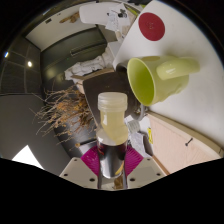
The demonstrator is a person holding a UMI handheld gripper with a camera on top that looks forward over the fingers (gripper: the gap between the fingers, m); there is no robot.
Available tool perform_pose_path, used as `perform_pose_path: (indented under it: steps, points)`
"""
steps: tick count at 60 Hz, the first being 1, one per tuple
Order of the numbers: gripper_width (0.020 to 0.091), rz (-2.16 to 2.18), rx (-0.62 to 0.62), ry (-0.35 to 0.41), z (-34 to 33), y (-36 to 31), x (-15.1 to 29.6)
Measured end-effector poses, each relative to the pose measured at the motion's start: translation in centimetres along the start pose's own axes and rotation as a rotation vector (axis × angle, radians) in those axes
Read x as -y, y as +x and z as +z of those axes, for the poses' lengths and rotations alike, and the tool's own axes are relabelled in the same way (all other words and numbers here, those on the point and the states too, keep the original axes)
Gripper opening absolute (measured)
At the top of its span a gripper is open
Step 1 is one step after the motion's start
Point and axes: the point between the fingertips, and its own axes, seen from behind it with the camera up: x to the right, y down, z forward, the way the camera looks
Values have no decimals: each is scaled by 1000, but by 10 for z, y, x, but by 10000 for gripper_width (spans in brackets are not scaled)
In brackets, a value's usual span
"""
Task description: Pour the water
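Observation:
My gripper (112, 160) is shut on a bottle (113, 125) with a dark body and a pale cream cap, held between the magenta pads (92, 158). The bottle points forward, its cap end toward a yellow-green cup (153, 80) with a handle. The cup stands just beyond the bottle on a white table (195, 120). The whole scene appears rolled sideways, so the cup's mouth faces the bottle's cap. No water is visible.
A red round object (151, 25) lies on the white table beyond the cup. A dried brown plant (62, 110) stands beside the bottle. Grey floor and white furniture (100, 15) lie farther off.

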Motion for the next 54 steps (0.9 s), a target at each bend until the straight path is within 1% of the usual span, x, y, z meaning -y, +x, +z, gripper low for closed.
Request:
perform_pose_path:
  steps: [7,15,21,25,29,31,38,42,49,54]
  points:
    - [280,-109,-33,-28,1,-5,-4]
    - [280,-423,-56,-44,-2,-35,-6]
    - [282,-746,-52,-22,-12,-75,7]
    - [283,-972,-67,23,-13,-96,19]
    - [283,-1162,-75,69,-19,-118,37]
    - [284,-1249,-74,95,-28,-128,54]
    - [284,-1531,-174,200,-39,-139,109]
    - [285,-1647,-242,235,-47,-134,146]
    - [284,-1772,-375,247,-60,-104,201]
    - [285,-1804,-458,229,-64,-78,230]
